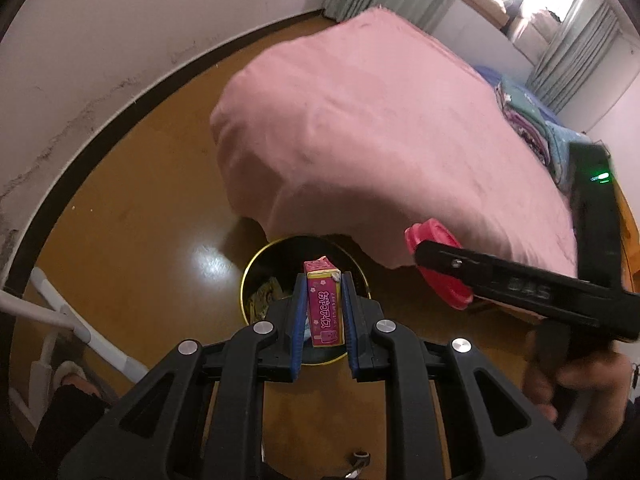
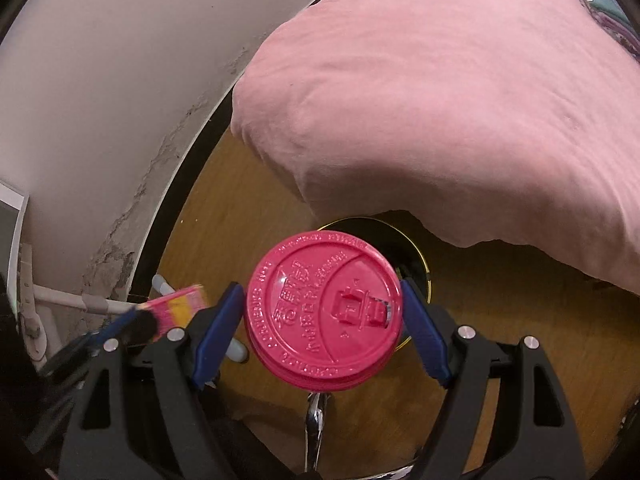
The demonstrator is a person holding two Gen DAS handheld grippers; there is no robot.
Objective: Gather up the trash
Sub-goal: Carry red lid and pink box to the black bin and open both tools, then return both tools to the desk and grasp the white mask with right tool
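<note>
While both handheld grippers point steeply down at a wooden floor (image 1: 132, 208), each one carries a piece of trash above a round bin (image 1: 256, 268) with a dark inside and a thin yellow rim. The left gripper (image 1: 323, 280) has its blue-padded jaws clenched on the narrow sides of a small pink and yellow carton (image 1: 322, 304) printed with pink lettering; seen from the left wrist, the carton stands upright between the pads, directly over the bin's opening. Some crumpled wrappers (image 1: 266, 294) lie inside the bin, at its left side.

The right gripper (image 2: 324, 308) has its jaws spread wide and grasps a round pink plastic cup lid (image 2: 324, 312) by its edges, one blue pad on each side. In the right wrist view the lid faces the camera, showing raised lettering and a drink opening, and it covers most of the bin behind it. From the left wrist the same lid appears edge-on to the right of the bin, held by the black arm of the right gripper, with a person's hand (image 1: 576, 380) on the handle below.

A pink blanket (image 1: 380, 128) hangs over the bed edge just behind the bin. A white wall (image 1: 100, 60) with a dark baseboard curves along the left.
</note>
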